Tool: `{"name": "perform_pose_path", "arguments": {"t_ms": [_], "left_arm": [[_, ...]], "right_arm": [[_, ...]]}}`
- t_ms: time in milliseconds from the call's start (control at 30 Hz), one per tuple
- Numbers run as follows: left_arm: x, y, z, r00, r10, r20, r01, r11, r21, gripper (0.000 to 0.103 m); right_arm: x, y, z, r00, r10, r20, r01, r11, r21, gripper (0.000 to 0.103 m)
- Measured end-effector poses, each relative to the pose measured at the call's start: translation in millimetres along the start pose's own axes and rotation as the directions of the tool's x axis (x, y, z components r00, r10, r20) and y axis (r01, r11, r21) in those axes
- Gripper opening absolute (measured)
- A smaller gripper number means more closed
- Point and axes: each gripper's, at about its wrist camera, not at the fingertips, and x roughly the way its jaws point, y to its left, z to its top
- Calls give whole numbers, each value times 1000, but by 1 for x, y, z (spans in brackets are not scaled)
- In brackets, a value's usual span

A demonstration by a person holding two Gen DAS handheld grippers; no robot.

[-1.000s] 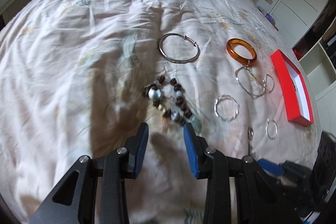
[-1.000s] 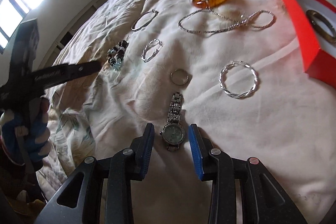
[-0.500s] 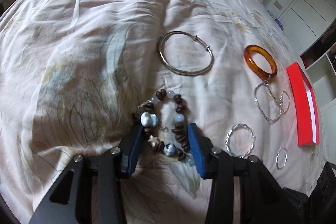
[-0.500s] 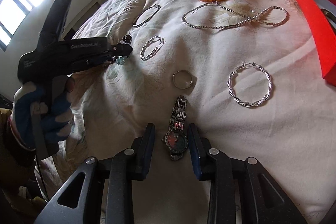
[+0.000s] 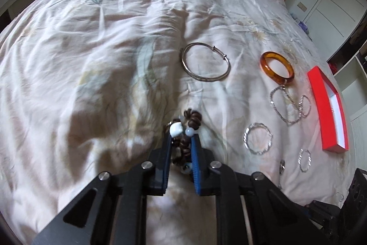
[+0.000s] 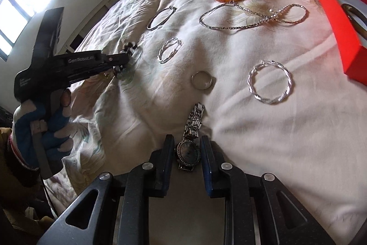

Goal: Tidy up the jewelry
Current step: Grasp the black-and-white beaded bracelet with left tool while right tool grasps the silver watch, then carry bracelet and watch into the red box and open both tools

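Observation:
A bracelet of brown and pale beads (image 5: pixel 191 118) is bunched between the blue pads of my left gripper (image 5: pixel 181 144), whose jaws are closing and squeezing it on the bed. From the right wrist view the left gripper (image 6: pixel 123 61) reaches in from the left over those beads (image 6: pixel 130 46). A silver watch (image 6: pixel 188 152) lies on the sheet with its face between the fingers of my right gripper (image 6: pixel 187 138). These jaws are closing too, with a thin gap left on each side. A red box (image 5: pixel 325 107) lies at the right.
Spread over the floral sheet are a silver bangle (image 5: pixel 206 64), an amber bangle (image 5: pixel 276 70), a chain necklace (image 6: pixel 252 17), twisted silver hoops (image 6: pixel 269 82) (image 6: pixel 170 49) and a plain ring (image 6: pixel 202 80). The red box (image 6: pixel 332 22) holds a brown bangle (image 6: pixel 354 15). A gloved hand (image 6: pixel 45 128) grips the left tool.
My left gripper came down over the bead bracelet and closed on it, bunching the beads. The right gripper's fingers narrowed around the watch face and otherwise stayed in place.

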Motion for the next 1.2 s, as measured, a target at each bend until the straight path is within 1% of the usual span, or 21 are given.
{"name": "perform_pose_path", "arguments": {"t_ms": [267,533,733,833,967,1100,1200], "left_arm": [[-43,3,-17,999,-15,36,15,1000,6,15],[-81,-7,-32,996,-40,77,37,999,30,14],[-109,-19,-46,992,-69,104,63,996,62,14],[-120,-29,-54,990,-88,109,79,993,86,14],[-129,-53,-63,987,-119,104,105,986,133,14],[-131,-85,-69,984,-152,88,134,973,189,14],[-128,-112,-69,982,-178,70,157,960,233,14]], "right_arm": [[-24,19,-13,999,-6,42,6,1000,-9,23],[-65,37,-19,992,-20,124,25,999,-38,23],[-100,48,-35,983,-29,183,38,998,-45,23],[-116,48,-43,976,-36,214,45,998,-37,23],[-136,40,-51,966,-53,254,58,998,-14,23],[-157,23,-54,952,-79,295,77,997,18,23],[-172,6,-50,939,-107,326,98,994,43,23]]}}
